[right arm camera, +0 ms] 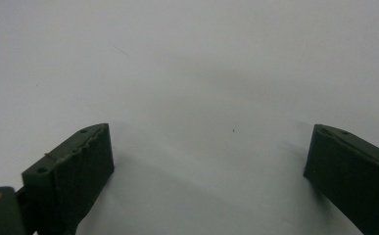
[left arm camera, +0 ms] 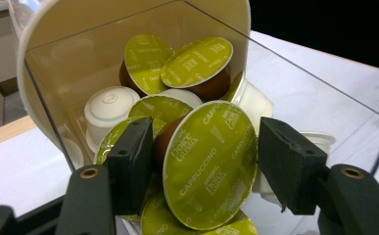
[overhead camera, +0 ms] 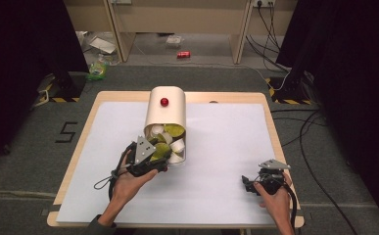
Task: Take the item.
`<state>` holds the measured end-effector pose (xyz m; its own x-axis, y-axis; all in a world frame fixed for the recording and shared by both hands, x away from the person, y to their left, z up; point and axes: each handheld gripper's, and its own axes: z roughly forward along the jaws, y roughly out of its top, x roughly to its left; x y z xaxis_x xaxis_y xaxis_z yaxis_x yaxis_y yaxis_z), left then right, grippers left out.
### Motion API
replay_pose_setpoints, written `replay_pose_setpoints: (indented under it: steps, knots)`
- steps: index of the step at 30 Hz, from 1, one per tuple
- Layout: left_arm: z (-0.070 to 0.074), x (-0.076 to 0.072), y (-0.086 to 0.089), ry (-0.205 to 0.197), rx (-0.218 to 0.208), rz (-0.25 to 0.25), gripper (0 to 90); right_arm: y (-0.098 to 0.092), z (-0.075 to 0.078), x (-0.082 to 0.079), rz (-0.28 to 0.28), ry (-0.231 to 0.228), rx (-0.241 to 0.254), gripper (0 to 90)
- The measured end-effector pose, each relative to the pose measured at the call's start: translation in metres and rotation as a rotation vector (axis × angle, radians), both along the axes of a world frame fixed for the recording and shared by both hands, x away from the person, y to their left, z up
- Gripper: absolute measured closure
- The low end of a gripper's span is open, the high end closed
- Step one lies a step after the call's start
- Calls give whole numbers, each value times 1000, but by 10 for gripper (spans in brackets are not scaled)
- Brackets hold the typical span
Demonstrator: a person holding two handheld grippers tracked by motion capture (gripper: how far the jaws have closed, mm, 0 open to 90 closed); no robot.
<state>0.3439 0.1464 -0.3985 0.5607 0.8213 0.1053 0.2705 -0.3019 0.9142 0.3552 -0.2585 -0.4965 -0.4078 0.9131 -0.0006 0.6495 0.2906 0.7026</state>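
A cream container (overhead camera: 165,112) with a red knob (overhead camera: 164,102) lies tipped toward me at the table's middle, its clear open front (left arm camera: 319,103) full of several coffee capsules. Some capsules have green foil lids, others are white (left arm camera: 109,105). My left gripper (overhead camera: 158,155) reaches into that opening. In the left gripper view my left gripper (left arm camera: 209,156) is shut on a brown capsule with a green "Cappuccino" lid (left arm camera: 211,166), pads pressing its two sides. My right gripper (overhead camera: 248,185) rests low at the table's near right. In the right gripper view my right gripper (right arm camera: 209,147) is open over bare white surface.
A white mat (overhead camera: 226,147) covers the wooden table (overhead camera: 270,112). Beyond the far edge, the floor holds a red can (overhead camera: 183,54), cables (overhead camera: 304,127) and clutter. Black drapes stand at both sides.
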Motion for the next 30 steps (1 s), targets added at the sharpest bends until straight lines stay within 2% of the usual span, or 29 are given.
replay_pose_setpoints:
  steps: [10,20,27,30]
  knots:
    - [7,-2,1,13,-29,-41,392,0,0,0,0,0,0,42]
    - [22,-6,12,18,-87,-66,392,0,0,0,0,0,0,42]
    - [29,-9,22,5,-93,-61,392,0,0,0,0,0,0,43]
    - [32,-10,32,4,-90,-46,392,0,0,0,1,0,0,42]
